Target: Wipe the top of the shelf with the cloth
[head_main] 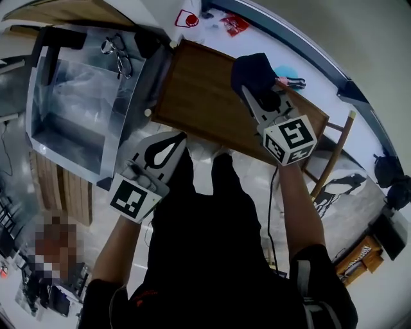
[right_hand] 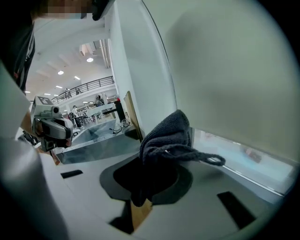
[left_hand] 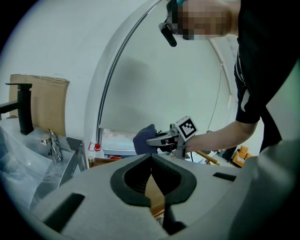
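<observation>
A dark cloth is bunched in my right gripper, whose jaws are shut on it above the right part of the brown wooden shelf top. In the right gripper view the cloth rises from between the jaws, a loop trailing to the right. My left gripper hangs at the shelf's near edge with its jaws shut and nothing between them. The left gripper view looks past the left gripper at the right gripper carrying the cloth.
A metal sink with clear plastic in it and a black tap stands left of the shelf. A small bottle with a red label and red packets lie on the white ledge behind. A wooden stick leans at the right.
</observation>
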`<state>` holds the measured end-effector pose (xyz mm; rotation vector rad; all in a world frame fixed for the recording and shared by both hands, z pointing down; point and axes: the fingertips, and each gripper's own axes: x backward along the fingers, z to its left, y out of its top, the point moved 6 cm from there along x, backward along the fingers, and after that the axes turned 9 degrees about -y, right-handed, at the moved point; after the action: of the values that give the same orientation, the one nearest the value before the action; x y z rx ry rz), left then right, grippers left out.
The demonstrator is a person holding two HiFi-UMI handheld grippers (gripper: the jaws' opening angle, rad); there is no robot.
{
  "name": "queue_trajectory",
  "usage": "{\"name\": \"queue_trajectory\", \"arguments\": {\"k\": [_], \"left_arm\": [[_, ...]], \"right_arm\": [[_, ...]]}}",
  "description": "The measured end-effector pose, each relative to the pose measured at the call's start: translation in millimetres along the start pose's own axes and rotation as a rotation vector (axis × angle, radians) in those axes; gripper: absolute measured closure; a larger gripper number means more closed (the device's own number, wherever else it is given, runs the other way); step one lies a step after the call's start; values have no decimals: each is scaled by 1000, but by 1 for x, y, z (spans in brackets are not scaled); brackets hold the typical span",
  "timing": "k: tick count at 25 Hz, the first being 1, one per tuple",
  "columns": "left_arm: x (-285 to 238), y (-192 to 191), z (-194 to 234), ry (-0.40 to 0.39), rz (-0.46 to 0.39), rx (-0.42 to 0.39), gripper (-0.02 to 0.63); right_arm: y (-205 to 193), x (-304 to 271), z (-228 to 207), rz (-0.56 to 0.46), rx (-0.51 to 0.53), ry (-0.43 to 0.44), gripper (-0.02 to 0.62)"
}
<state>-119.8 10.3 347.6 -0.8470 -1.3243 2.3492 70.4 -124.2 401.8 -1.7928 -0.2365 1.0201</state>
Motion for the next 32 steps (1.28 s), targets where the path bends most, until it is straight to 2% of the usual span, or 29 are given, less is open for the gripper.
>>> {"name": "queue_trajectory", "arguments": {"k": [7,12,19,26,32], "left_arm": [[16,-16,17,11,27,-6,586],[28,-30,26,-21,78,-57,586],[39,-42,40,-26,76,-55,586],[50,-44,51,10,79,-48,586],[41,-44,50,5,83,-45,586]], "right_arm": [[-11,-69,2,47,17,-2,549],[-13,-124,13,61,40,-2,549],[-12,-182,19,92,68,-3,549],[-22,-215,22,137,59,0,549],[-31,-211,6,159,39,-33,549]]}}
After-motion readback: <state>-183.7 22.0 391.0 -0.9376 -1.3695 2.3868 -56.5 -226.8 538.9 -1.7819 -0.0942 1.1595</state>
